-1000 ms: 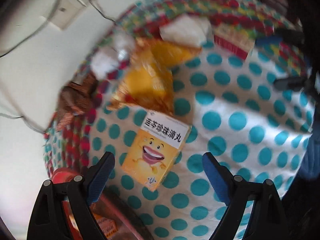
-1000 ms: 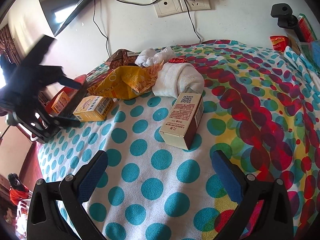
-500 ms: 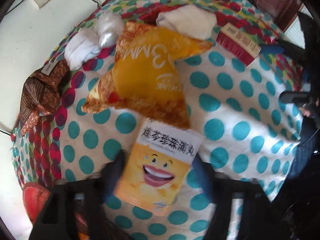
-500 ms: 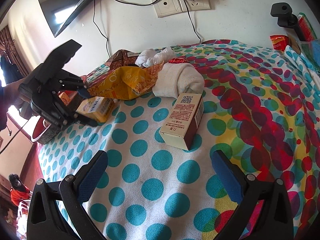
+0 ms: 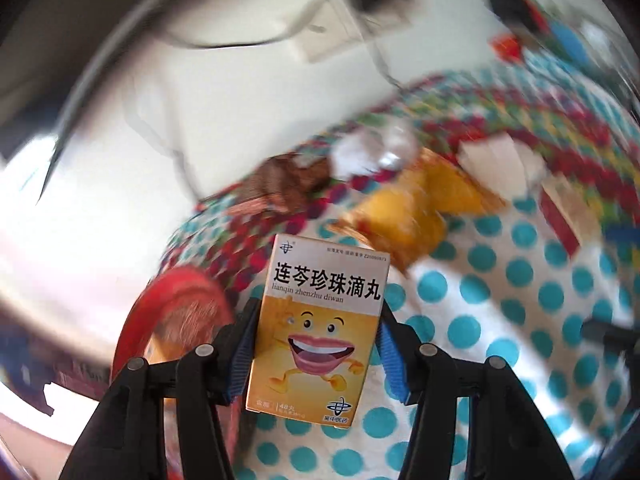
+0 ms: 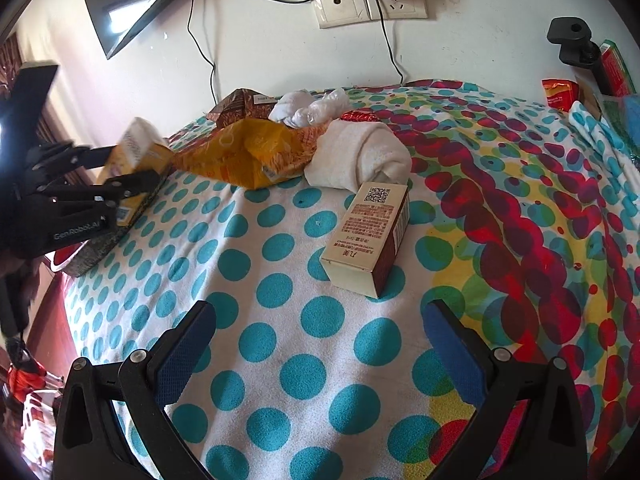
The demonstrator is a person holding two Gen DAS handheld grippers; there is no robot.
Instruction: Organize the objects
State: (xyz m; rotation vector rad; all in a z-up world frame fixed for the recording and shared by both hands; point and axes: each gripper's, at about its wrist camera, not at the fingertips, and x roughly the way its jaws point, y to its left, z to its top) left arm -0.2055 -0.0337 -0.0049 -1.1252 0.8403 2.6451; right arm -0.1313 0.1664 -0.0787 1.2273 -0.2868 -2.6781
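My left gripper (image 5: 316, 344) is shut on a yellow medicine box (image 5: 320, 328) with a smiling cartoon face, held up above the spotted cloth. In the right wrist view the same box (image 6: 138, 152) shows at the far left between the left gripper's fingers (image 6: 128, 184). My right gripper (image 6: 320, 344) is open and empty, low over the cloth, in front of a cream and dark red box (image 6: 368, 236) lying flat. A yellow snack bag (image 6: 248, 152), a rolled white towel (image 6: 360, 156), a white plastic bundle (image 6: 308, 108) and a brown packet (image 6: 236, 106) lie behind.
A red-rimmed container (image 5: 168, 320) sits at the bed's left edge under my left gripper. The wall with sockets and cables (image 6: 360, 4) stands behind the bed. A black clamp (image 6: 572, 44) and red packets (image 6: 558, 92) are at the far right.
My left gripper closed on the yellow box, lifted it off the cloth and tilted up toward the wall. The right gripper has not moved.
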